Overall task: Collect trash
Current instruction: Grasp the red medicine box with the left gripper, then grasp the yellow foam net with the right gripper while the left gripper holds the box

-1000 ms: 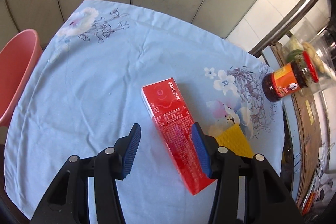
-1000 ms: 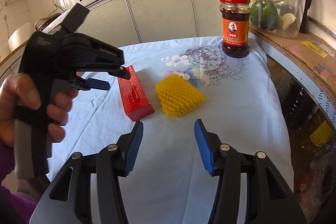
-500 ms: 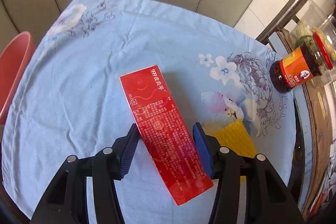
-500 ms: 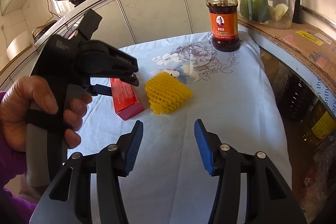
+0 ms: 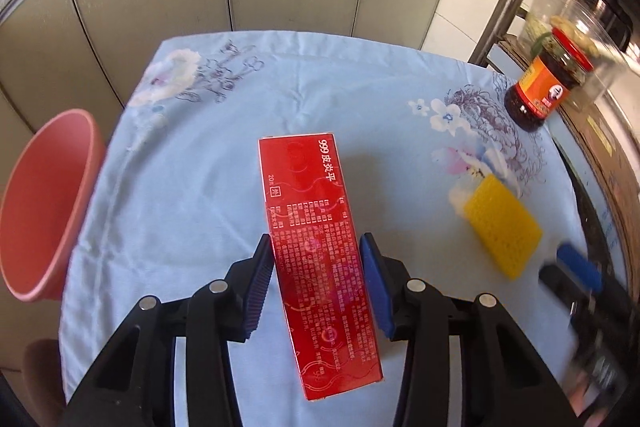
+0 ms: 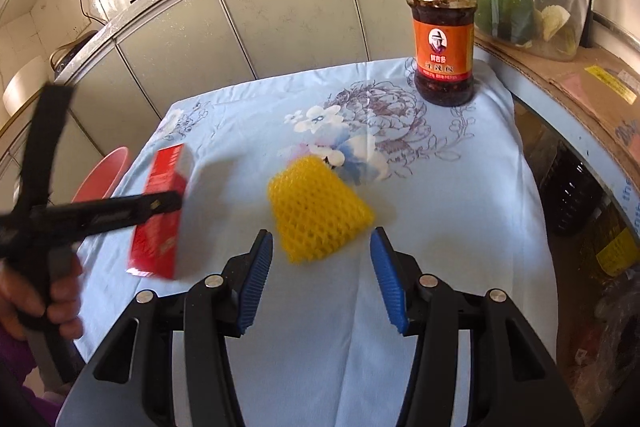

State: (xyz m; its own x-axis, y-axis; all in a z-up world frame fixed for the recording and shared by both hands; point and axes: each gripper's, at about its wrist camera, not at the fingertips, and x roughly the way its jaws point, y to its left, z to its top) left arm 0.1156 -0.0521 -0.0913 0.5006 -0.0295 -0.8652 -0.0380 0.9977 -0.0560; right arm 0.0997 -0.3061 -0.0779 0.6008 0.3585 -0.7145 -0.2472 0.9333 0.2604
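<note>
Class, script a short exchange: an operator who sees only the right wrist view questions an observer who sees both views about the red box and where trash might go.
Operator: Has the left gripper got the red box?
Observer: The left wrist view shows the red box between the left gripper's two blue pads, both against its long sides; the jaws have just been closing.
Operator: Where might it go?
Observer: There a pink basin shows its open mouth, beyond the cloth's left edge.
</note>
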